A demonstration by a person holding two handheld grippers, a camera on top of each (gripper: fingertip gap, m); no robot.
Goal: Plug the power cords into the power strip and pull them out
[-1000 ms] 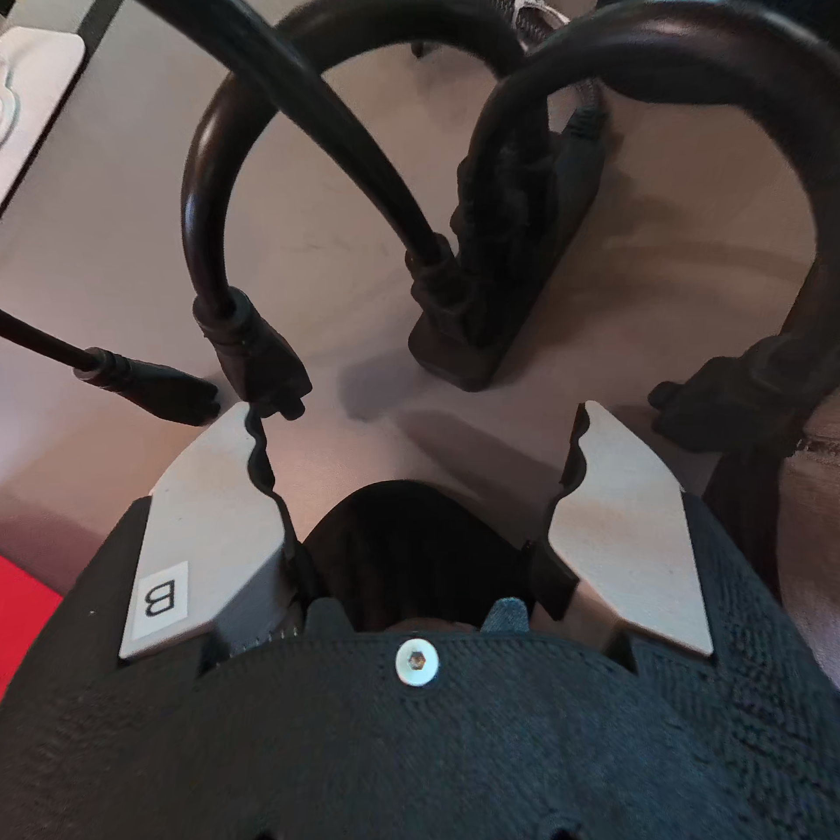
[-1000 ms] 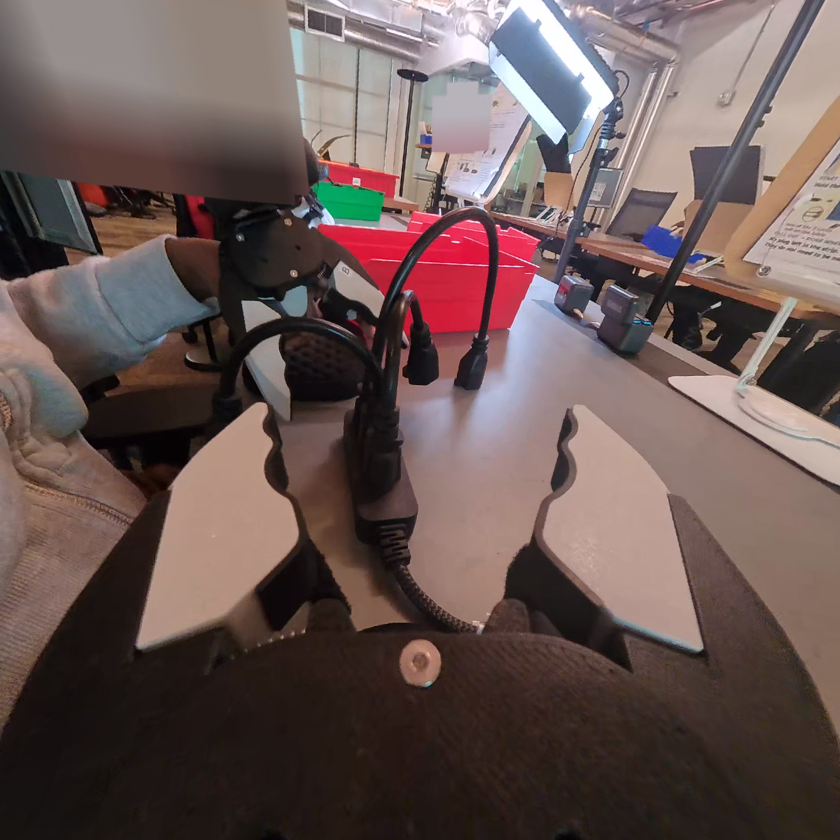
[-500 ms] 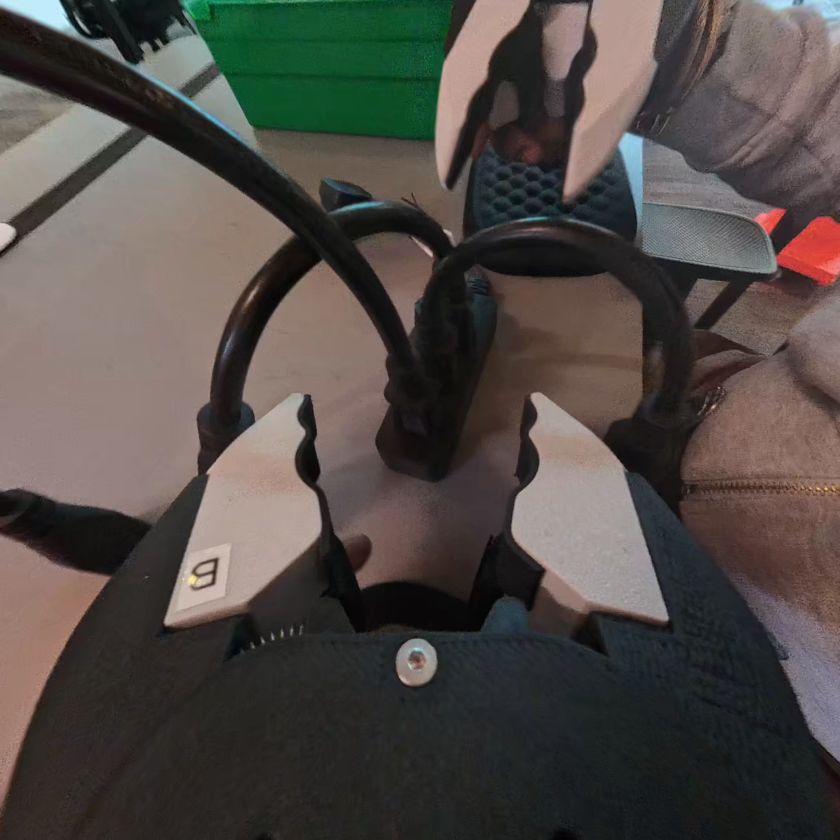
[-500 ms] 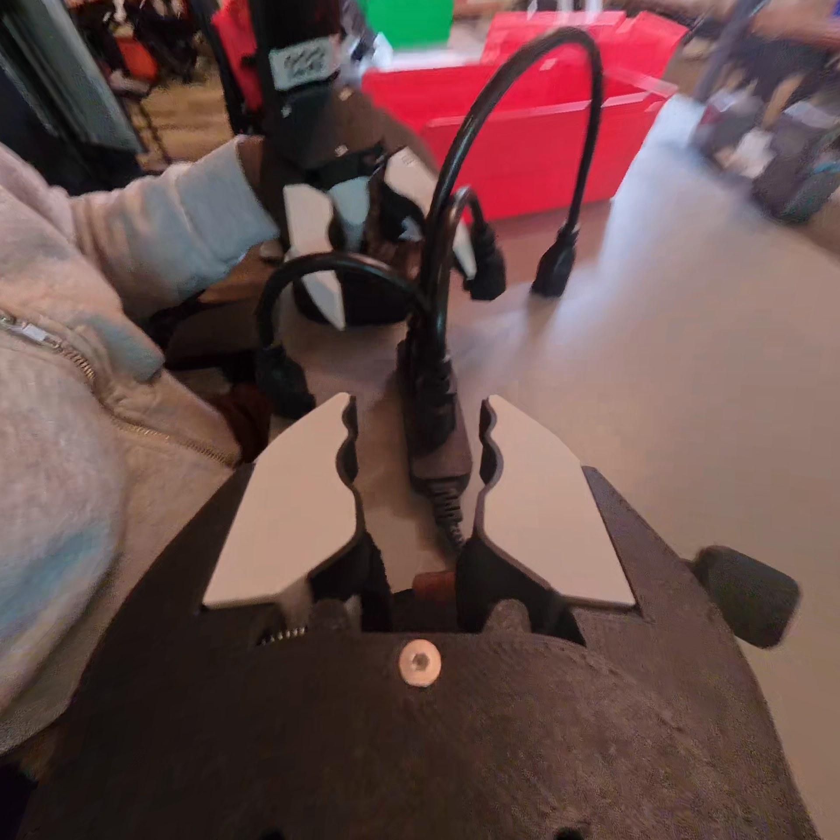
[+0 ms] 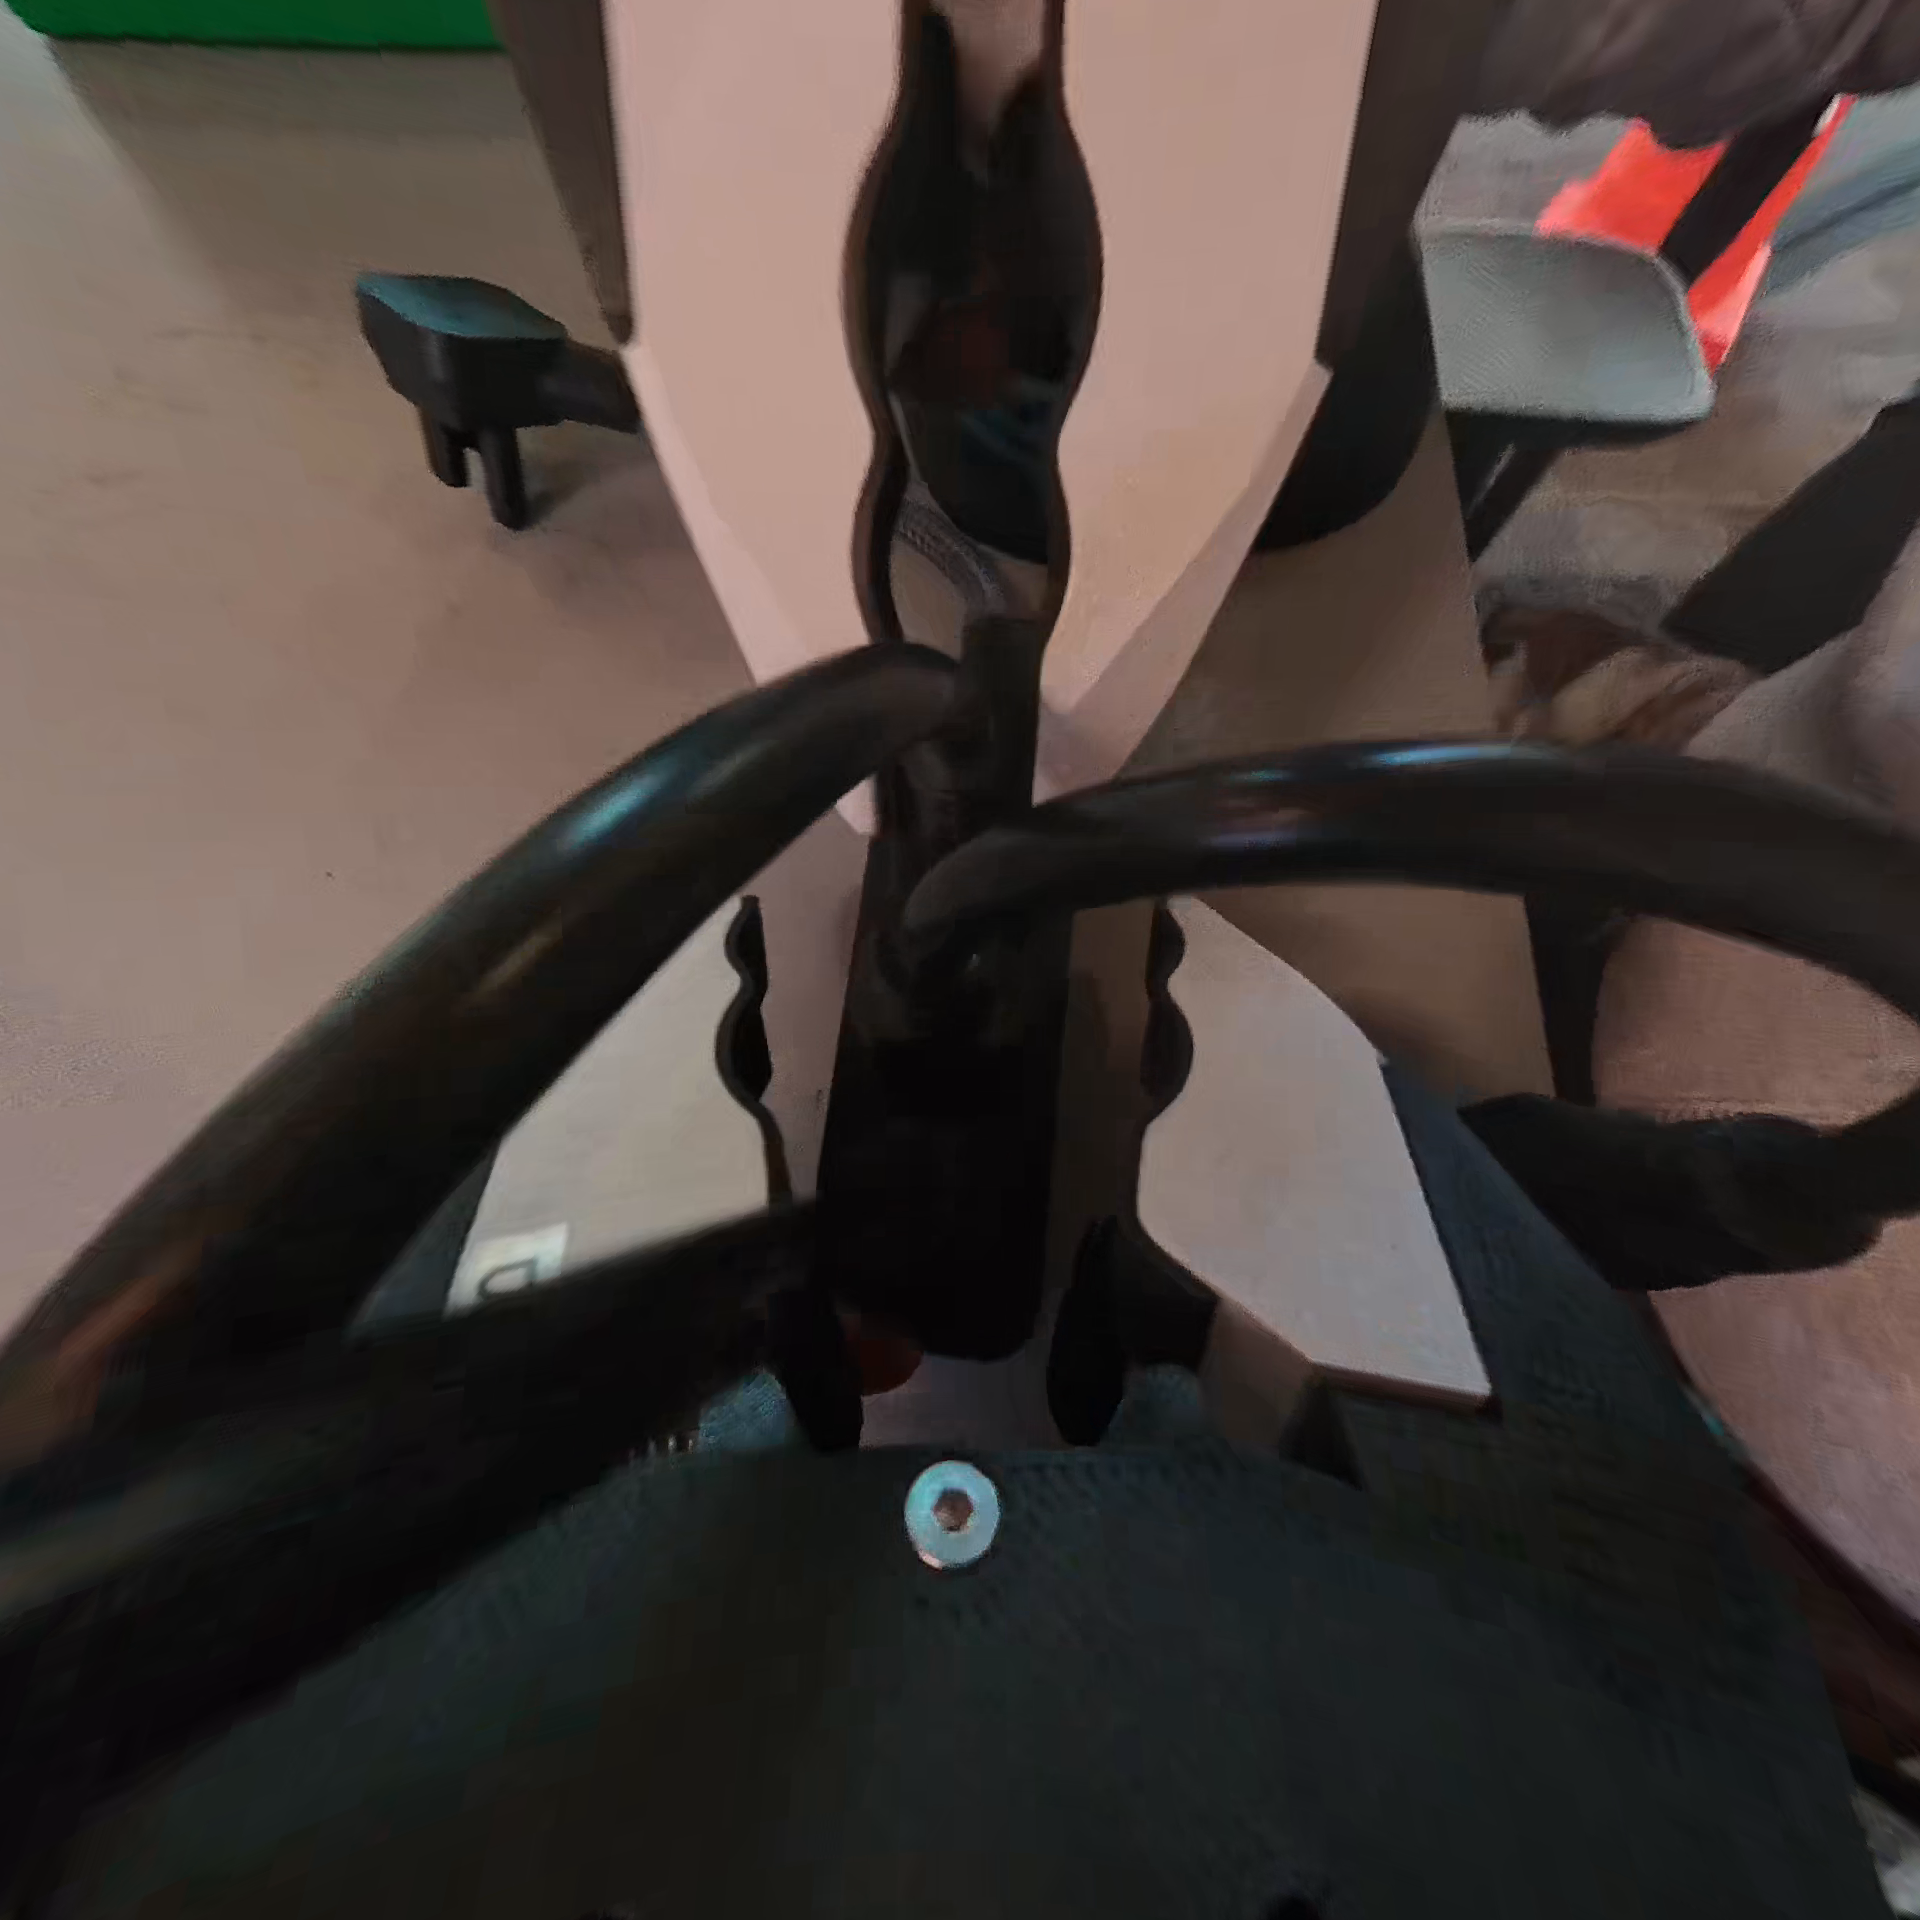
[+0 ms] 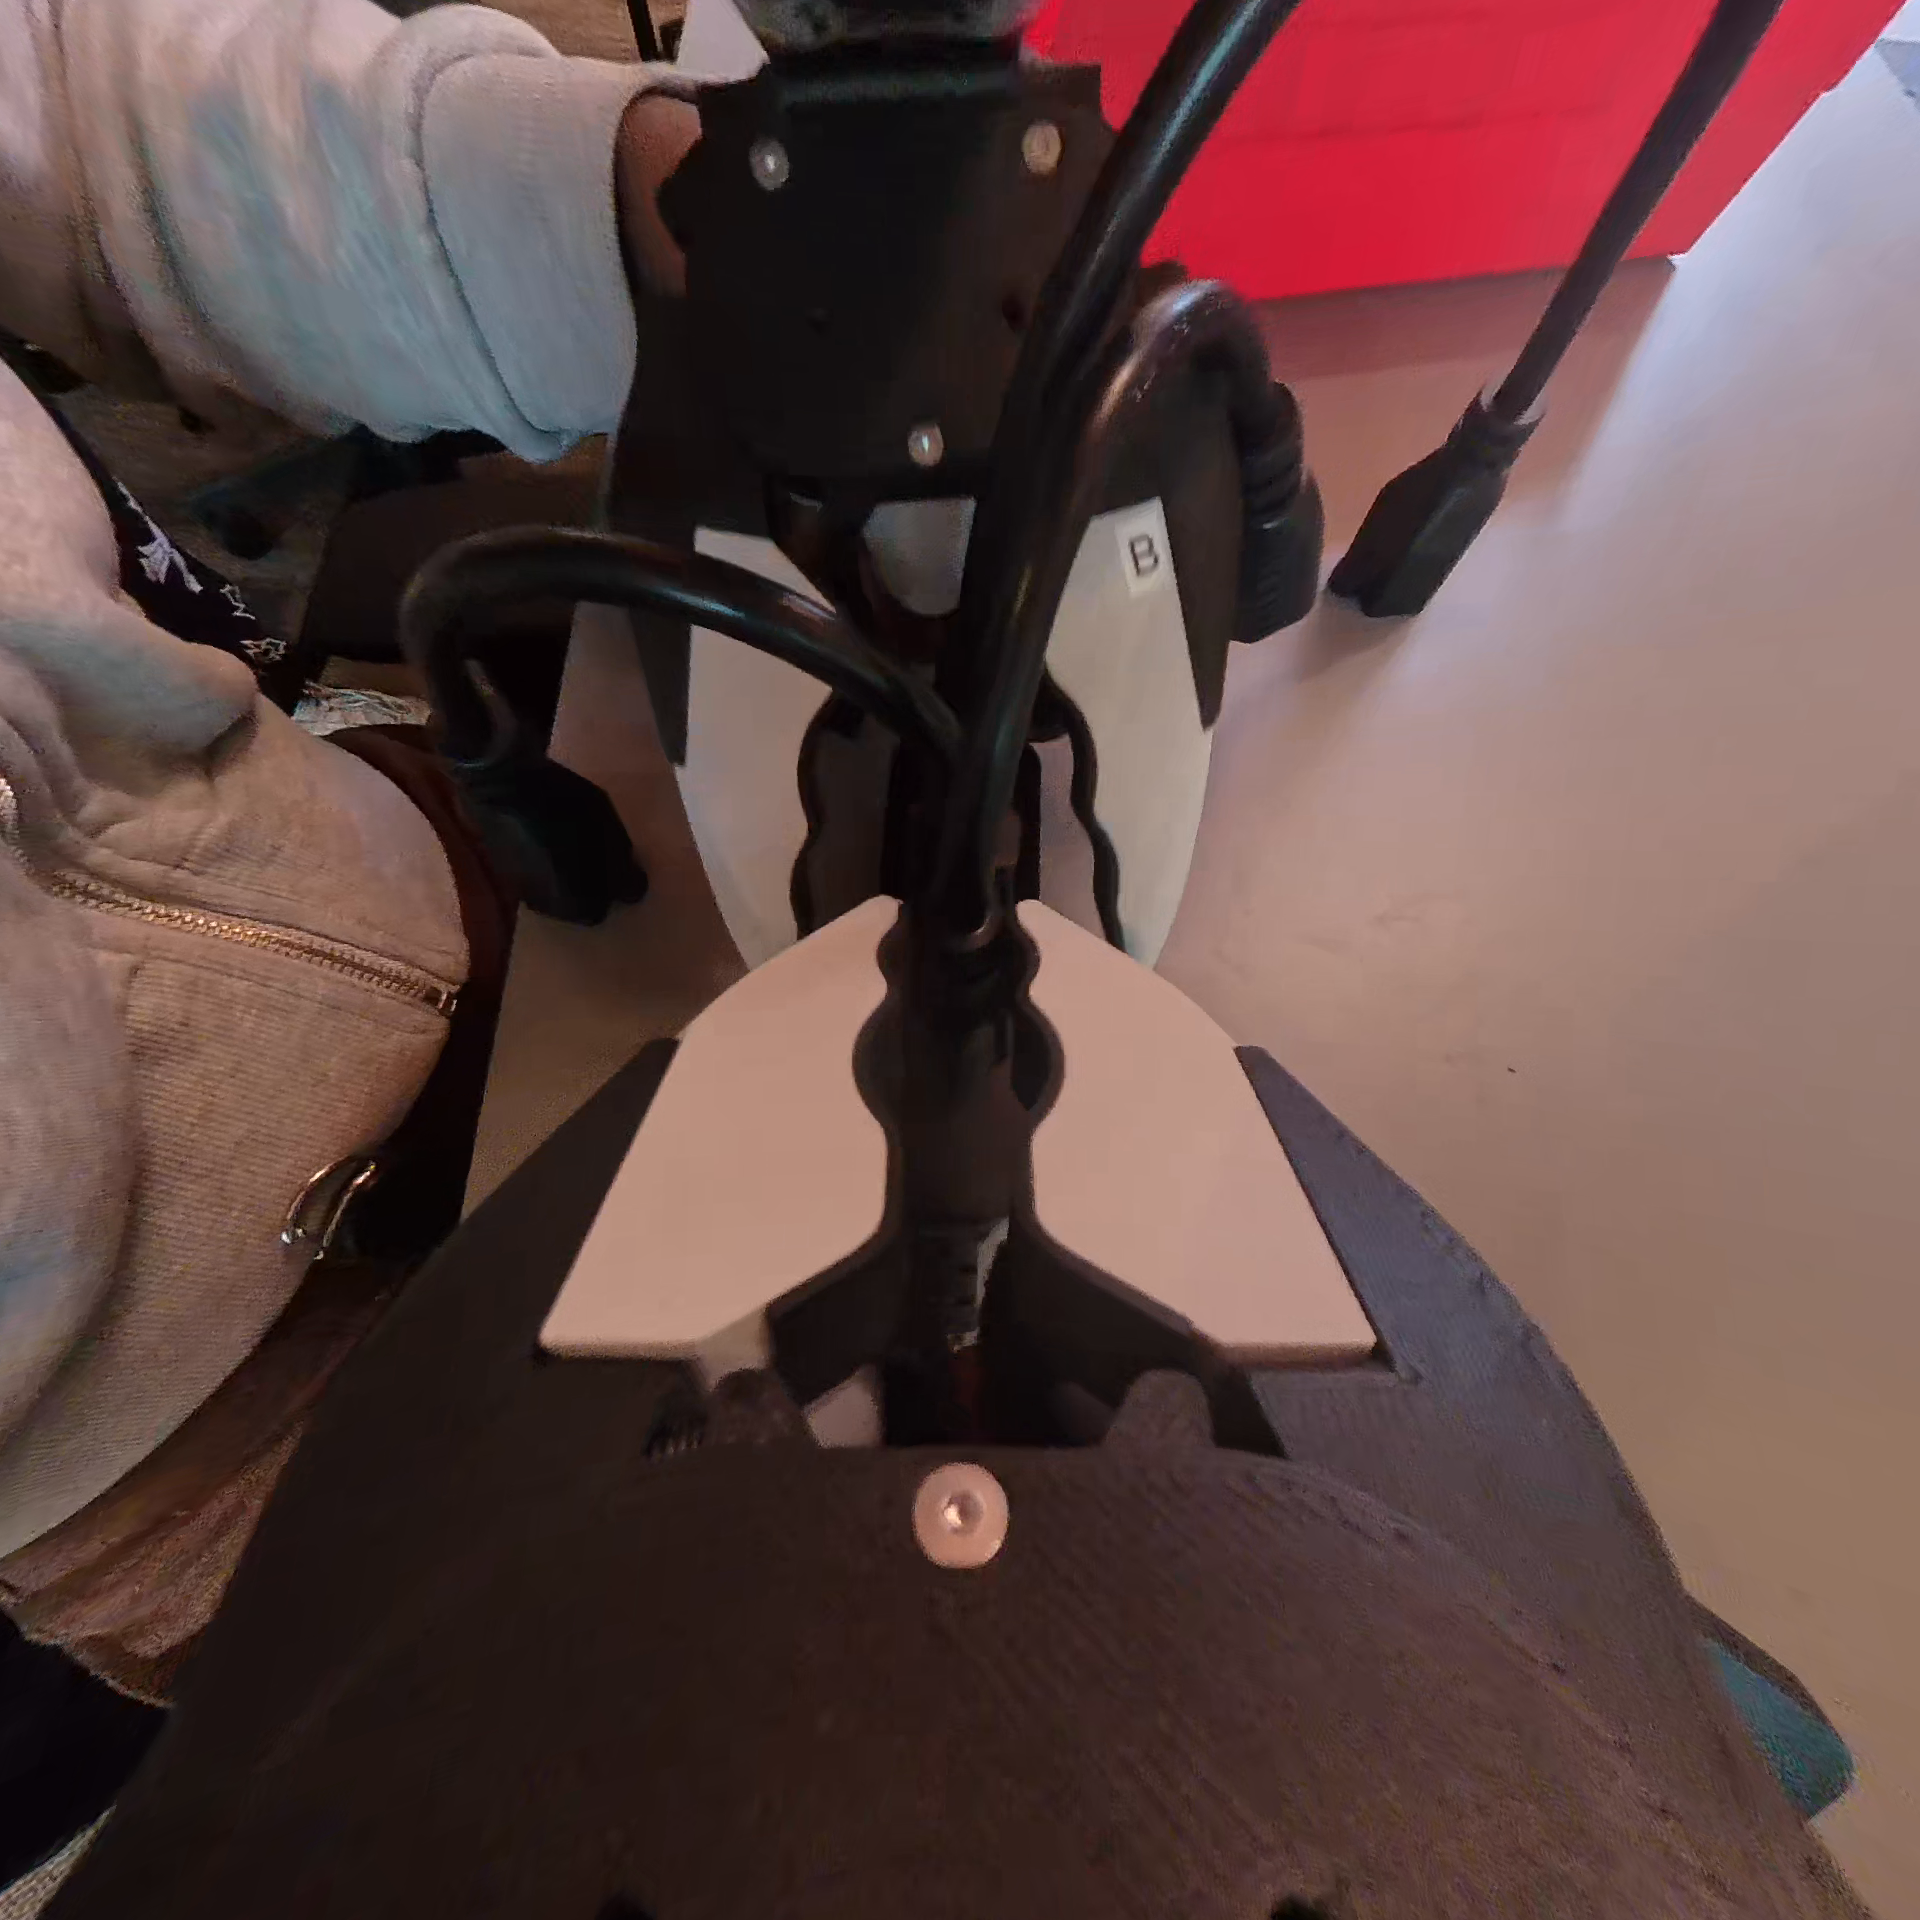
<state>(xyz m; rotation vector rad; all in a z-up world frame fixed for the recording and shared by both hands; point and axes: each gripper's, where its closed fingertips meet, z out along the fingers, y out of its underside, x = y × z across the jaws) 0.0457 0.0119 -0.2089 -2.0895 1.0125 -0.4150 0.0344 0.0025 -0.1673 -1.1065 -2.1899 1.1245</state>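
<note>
My right gripper [image 6: 956,935] is clenched on the cord end of the black strip [image 6: 951,1132], which runs toward 12 o'clock on the table [image 6: 1558,987]. My left gripper [image 5: 951,935] faces it from the far end; its jaws straddle the strip [image 5: 935,1174] with a gap on each side, so they look released. Cords [image 5: 436,997] arch up from the strip to 9 and 3 o'clock. A loose plug [image 5: 468,364] lies at 10 o'clock in the left view. A red bin [image 6: 1455,125] stands at 1 o'clock in the right view, and a grey sleeve [image 6: 343,208] at 10.
</note>
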